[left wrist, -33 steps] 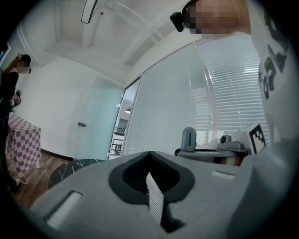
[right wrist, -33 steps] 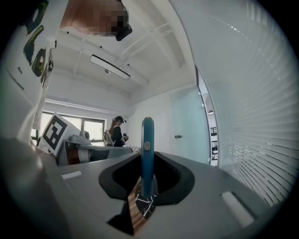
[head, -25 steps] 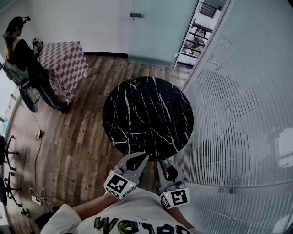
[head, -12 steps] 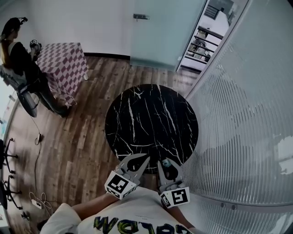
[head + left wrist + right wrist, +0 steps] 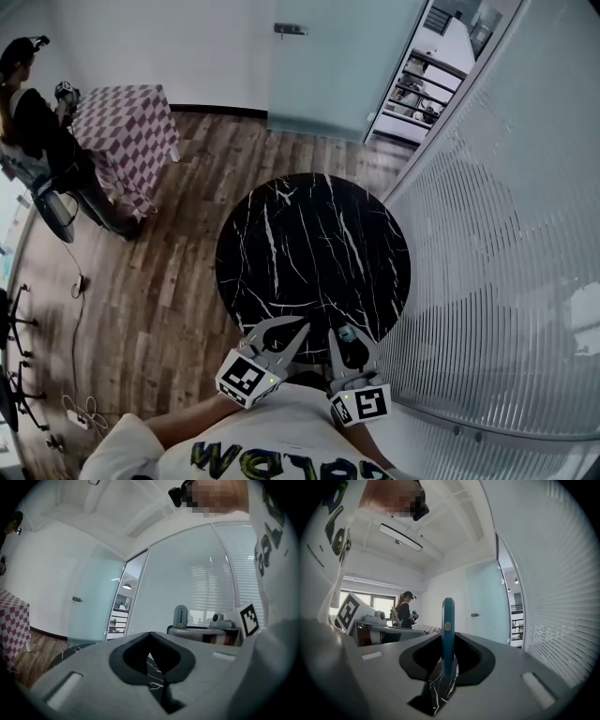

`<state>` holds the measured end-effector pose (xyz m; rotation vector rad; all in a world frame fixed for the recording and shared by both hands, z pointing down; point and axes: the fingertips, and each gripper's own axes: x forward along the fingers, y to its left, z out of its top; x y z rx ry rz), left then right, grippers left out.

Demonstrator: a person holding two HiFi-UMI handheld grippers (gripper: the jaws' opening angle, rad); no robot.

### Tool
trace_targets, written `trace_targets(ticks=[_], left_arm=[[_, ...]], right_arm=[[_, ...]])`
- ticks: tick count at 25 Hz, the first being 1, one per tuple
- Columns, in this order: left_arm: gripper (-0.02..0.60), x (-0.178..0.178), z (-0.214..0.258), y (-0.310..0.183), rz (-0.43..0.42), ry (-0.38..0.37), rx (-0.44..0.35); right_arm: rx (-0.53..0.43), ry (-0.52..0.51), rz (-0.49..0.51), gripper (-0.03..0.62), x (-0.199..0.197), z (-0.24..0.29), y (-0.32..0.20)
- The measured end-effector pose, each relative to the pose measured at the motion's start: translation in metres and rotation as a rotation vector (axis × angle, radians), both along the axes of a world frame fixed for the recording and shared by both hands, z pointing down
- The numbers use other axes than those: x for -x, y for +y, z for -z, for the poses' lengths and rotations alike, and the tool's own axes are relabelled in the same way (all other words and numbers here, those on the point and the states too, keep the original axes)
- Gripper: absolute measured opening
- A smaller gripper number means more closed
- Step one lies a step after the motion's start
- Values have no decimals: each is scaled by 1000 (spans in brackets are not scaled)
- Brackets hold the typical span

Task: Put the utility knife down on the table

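The utility knife (image 5: 448,620) is pinched betw. the jaws of the R gripper (image 5: 347,339), whose pads are pressed on its blue body. Its long axis is stood upright, crosswise to the jaws, w/ the top end stuck up above them. The L gripper (image 5: 295,328), just beside on the left, is carried w/ jaws pressed together at the tips and nothing betw. them. The black marble table (image 5: 281,244) is found just below & ahead of both; its near rim sits under the R jaws, the rest spread out front. Judged: the knife is to be lowered & tipped flat by the R hand.
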<state>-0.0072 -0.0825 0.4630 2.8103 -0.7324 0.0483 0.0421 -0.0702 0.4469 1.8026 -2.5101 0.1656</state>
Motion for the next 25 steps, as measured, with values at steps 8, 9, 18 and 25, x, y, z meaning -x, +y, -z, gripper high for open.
trace_targets(ticks=[8, 9, 18, 25], left_arm=[[3, -16, 4, -17, 17, -5, 0], [3, -18, 4, -18, 21, -8, 1], [3, -44, -3, -23, 61, -28, 11], [3, -72, -24, -25, 63, -64, 28]], right_arm=[[11, 8, 2, 74, -19, -1, -11], [14, 7, 11, 74, -20, -2, -11], [5, 0, 55, 74, -43, -6, -11], [30, 9, 77, 74, -67, -22, -15]])
